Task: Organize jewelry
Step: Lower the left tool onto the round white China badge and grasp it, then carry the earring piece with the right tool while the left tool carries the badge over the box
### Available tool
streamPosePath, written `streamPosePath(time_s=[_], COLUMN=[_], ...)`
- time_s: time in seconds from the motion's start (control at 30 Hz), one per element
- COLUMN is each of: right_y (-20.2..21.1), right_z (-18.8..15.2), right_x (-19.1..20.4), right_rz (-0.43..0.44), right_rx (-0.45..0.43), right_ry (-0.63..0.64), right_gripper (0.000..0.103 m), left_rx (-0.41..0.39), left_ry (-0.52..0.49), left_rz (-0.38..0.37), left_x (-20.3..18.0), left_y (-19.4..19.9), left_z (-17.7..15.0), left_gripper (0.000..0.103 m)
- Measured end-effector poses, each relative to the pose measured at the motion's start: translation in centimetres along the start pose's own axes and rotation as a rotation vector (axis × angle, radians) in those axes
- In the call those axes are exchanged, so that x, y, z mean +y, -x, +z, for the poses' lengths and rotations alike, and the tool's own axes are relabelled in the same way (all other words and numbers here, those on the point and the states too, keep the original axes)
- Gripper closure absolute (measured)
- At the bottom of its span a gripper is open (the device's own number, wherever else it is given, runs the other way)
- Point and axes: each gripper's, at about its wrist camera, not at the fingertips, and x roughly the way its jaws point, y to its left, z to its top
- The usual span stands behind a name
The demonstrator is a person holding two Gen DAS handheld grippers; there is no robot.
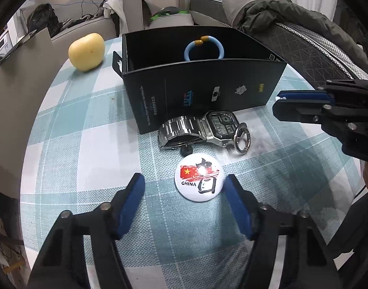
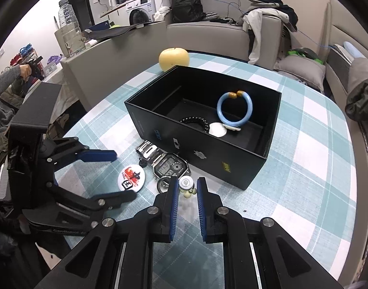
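Note:
A black open box (image 2: 234, 163) stands on the checked tablecloth. It holds a blue bangle (image 2: 234, 108), a black bead bracelet (image 2: 196, 121) and a white disc (image 2: 217, 130). In front of it lie a steel digital watch (image 1: 205, 127), a metal key ring (image 1: 242, 138) and a round white "CHINA" badge (image 1: 199, 180). My left gripper (image 1: 184, 187) is open, its fingers on either side of the badge. My right gripper (image 2: 187, 185) is narrowly parted around a small white charm (image 2: 185, 185) by the key ring; it also shows in the left wrist view (image 1: 280, 103).
A yellow apple (image 1: 87, 51) sits on the table behind the box to the left. Sofas with clothes and bags surround the table. The table's right edge runs close to a grey cushion (image 1: 316, 48).

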Motion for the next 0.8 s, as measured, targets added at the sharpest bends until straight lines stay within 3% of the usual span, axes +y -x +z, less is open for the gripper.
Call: streamPosePath(time_s=[0.23, 0.33, 0.8], right_y=[-0.2, -0.2, 0.2], right_z=[0.0, -0.1, 0.0], right_x=[0.0, 0.1, -0.3], right_rz=[-0.003, -0.002, -0.009], right_rx=[0.002, 0.001, -0.017], right_ry=[0.000, 0.004, -0.007], right_gripper=[0.089, 0.089, 0.089], left_rx=[-0.006, -0.021, -0.051], left_ry=[-0.036, -0.057, -0.068], left_rz=[0.009, -0.010, -0.049], left_x=[-0.9, -1.2, -1.4], left_y=[-0.3, -0.1, 0.7], left_z=[0.0, -0.2, 0.6], left_gripper=[0.042, 0.066, 0.066])
